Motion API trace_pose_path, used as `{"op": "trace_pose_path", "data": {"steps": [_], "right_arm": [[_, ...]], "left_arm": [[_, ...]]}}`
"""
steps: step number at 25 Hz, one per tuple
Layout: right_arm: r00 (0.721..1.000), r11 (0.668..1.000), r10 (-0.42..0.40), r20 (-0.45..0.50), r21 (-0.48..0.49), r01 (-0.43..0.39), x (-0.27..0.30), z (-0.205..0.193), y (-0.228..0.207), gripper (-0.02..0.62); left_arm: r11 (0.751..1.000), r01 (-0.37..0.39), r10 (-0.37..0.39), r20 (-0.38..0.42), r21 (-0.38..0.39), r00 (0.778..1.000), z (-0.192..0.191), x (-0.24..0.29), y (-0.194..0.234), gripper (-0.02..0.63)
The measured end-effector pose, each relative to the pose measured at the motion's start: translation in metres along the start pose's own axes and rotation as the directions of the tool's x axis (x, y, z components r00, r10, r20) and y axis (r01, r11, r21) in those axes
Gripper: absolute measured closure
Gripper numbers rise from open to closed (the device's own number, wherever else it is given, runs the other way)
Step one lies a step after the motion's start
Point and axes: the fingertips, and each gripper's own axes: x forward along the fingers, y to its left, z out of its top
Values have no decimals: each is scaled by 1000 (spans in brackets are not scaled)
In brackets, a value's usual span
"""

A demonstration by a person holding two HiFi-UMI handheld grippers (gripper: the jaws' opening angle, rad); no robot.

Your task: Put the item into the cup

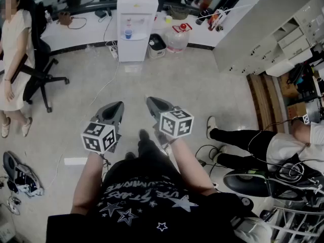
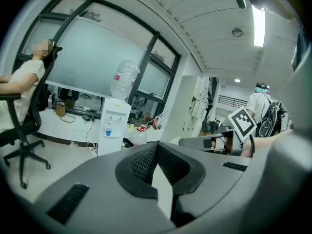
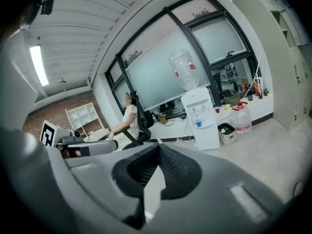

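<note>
A small blue cup point(image 1: 128, 33) sits in the alcove of a white dispenser point(image 1: 136, 14) at the far wall, well apart from both claws; whether it is the cup of the task cannot be told. No view shows an item in either claw.

The left claw point(image 1: 119, 105) and right claw point(image 1: 150, 100) are held side by side at waist height over the bare floor point(image 1: 177, 85), tips pointing toward the dispenser. In the left gripper view the left claw point(image 2: 157, 147) is pressed together at its tips, with nothing between them. The right gripper view shows the right claw point(image 3: 158, 147) likewise closed and holding nothing. Each gripper carries a marker cube point(image 1: 99, 136) near the holder's wrist. The holder wears a black shirt printed with stars.

An upturned bottle point(image 2: 124, 79) tops the dispenser, and a capped jug point(image 1: 177, 38) stands on the floor just beside it, to its right. A white bench point(image 1: 76, 27) strewn with cables runs along the wall under large windows.

At left, a person in white point(image 1: 12, 49) is at a black chair point(image 1: 43, 80). At right, a second person point(image 1: 263, 146) in dark trousers sits low beside white cabinets point(image 1: 283, 39).
</note>
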Motion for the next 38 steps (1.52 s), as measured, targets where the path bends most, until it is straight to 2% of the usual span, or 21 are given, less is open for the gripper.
{"op": "trace_pose_path", "data": {"steps": [16,27,38], "right_arm": [[1000,1000,-8,-11,-9,7,-12,-10,11,595],[999,999,11,45,37,-13,-30,-18,25,595],[1000,998,10,19,55,-11,-5,-21,9,595]], "left_arm": [[1000,-5,5,-16,1,1000,-7,-16,-5,600],[1000,10,-10,-38,15,999,-24,-33,-13,600],[1000,-11,11,-38,-2,999,-23,-17,8,600]]}}
